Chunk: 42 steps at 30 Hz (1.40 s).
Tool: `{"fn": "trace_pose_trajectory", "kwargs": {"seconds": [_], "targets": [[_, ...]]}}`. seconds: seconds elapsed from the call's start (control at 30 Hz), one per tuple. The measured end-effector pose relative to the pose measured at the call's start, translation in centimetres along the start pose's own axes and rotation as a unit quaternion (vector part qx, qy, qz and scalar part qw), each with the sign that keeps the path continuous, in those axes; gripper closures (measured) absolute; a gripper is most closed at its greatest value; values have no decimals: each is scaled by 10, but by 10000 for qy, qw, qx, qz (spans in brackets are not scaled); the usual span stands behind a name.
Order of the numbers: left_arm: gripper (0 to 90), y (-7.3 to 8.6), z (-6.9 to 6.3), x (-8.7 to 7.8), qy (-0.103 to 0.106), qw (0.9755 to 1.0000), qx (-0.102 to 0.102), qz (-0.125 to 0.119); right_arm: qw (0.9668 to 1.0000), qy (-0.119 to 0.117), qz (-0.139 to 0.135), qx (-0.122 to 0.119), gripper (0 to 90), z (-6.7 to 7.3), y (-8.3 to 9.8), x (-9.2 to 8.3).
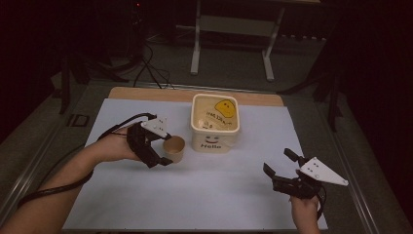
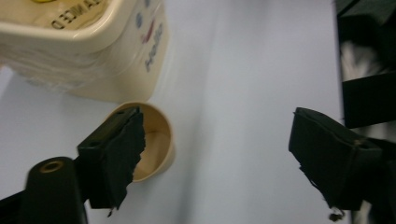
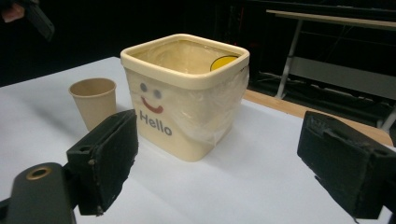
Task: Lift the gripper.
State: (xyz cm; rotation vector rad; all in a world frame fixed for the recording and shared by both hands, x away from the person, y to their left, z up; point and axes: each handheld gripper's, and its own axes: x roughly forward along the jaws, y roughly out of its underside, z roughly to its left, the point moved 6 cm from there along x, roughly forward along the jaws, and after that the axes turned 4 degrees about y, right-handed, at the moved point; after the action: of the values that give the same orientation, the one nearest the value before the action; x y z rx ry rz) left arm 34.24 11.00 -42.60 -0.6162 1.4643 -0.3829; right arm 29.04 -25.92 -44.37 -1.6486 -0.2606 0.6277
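Our right gripper waits near, jaws wide and empty. Our left gripper, jaws wide, straddles the paper cup left of the bin; closing off-center could tip it.

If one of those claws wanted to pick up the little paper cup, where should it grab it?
Probably across the upper wall, just under the rim. The paper cup stands upright, open end up, and widens toward the top, so it shouldn't slip down. Come from its left, away from the cream bin close on its right; the open left claw is already beside it.
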Motion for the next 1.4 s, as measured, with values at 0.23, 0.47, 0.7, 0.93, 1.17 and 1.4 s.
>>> {"fn": "trace_pose_trajectory", "kwargs": {"seconds": [0.23,0.47,0.7,0.93,1.17,1.4], "targets": [[290,9,8,15,-35,9997,-47,237,10000,3,-2,2,124,0,0,0],[425,15,15,31,-150,9990,-86,424,10000,-19,24,-15,124,0,1,1],[517,21,24,47,-228,9974,-234,641,10000,-29,62,-11,125,0,2,2],[625,26,29,61,-286,9960,-138,839,10000,-48,85,-13,125,1,3,2],[724,29,32,70,-260,9947,-68,995,10000,-49,84,-7,125,0,3,2],[816,31,34,74,-141,9941,-22,1071,9999,-65,106,-11,126,1,4,3]]}}
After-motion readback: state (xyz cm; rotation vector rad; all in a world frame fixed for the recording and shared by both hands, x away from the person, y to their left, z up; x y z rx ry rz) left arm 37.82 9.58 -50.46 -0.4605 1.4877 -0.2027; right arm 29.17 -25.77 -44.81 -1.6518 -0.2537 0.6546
